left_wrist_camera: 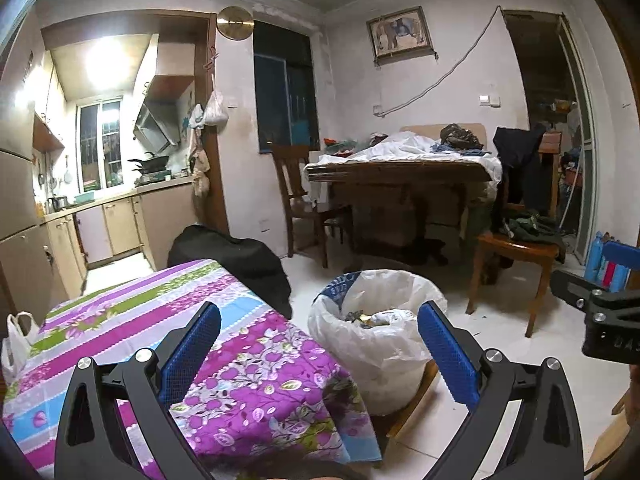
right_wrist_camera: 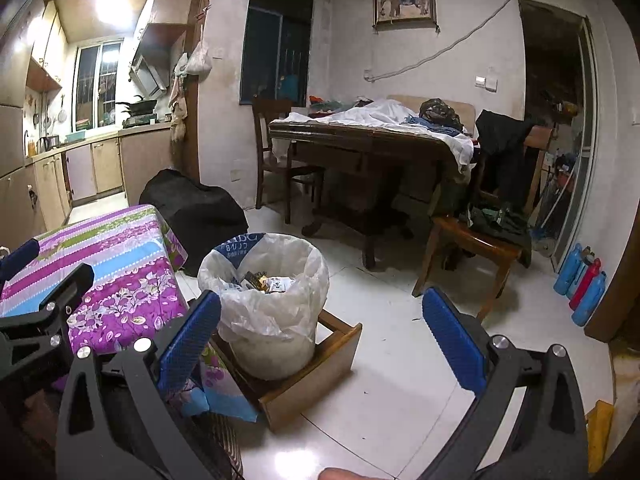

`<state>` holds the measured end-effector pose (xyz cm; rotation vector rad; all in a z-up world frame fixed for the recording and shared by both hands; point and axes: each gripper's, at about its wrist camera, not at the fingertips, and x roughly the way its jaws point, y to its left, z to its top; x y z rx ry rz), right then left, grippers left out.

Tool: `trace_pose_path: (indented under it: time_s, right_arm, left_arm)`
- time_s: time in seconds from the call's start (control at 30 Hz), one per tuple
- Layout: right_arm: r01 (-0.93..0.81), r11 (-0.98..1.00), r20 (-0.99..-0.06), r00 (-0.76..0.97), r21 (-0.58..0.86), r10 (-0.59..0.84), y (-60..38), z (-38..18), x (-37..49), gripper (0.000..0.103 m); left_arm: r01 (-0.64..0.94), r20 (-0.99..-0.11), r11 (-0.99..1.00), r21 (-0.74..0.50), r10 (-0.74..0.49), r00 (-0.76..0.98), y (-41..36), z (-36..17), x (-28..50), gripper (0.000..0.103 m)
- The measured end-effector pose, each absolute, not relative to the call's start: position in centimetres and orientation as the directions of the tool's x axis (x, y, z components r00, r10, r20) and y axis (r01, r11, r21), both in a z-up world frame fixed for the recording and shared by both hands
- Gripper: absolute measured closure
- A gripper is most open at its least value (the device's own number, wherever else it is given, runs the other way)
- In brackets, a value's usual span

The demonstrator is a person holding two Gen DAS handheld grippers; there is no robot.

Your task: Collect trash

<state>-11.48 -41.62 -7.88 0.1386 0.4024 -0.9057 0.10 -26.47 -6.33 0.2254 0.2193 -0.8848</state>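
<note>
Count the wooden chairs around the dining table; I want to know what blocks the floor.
2. One chair stands at the table's far left end by the dark window; another chair, draped with dark clothes, at its right. Others may be hidden behind the table.

The brightest thing is the kitchen ceiling lamp [left_wrist_camera: 105, 62], which glows so white that it washes out the ceiling and cupboards around it, while the rest of the room is dimmer and a bit grey. The doorway [left_wrist_camera: 536, 92] on the far right is very dark, and the white floor [right_wrist_camera: 400, 360] is shiny, with a soft bright spot of glare near the bottom of the right wrist view. Both pictures are bent like a fishbowl, so straight walls curve, the corners go black, and things near the edges look smeared and fuzzy.
</note>
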Motion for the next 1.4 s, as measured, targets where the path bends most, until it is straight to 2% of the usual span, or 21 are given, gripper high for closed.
trace_pose_path:
  time_s: [0.2,0.57,1.4]
  right_arm:
    - [0.786,0.611,-0.433,0.520,-0.096,-0.736,-41.5,-8.2,-11.1,0.006]
    - [0.794,0.590,-0.460,0.473,-0.149,-0.752,-41.9,-8.4,-10.7,0.006]
    - [0.789,0.597,-0.453,0.483,-0.144,-0.749,-41.9,-8.1,-10.6,0.006]
  left_arm:
    - [0.754,-0.287,0.641,0.145,-0.702,0.652,-26.2,-6.5,-0.1,0.005]
    - [0.730,-0.364,0.664,0.161,-0.648,0.669,-26.5,-6.5,0.6,0.005]
    - [0.760,-0.337,0.641,0.105,-0.696,0.634,-25.9,-6.2,0.5,0.005]
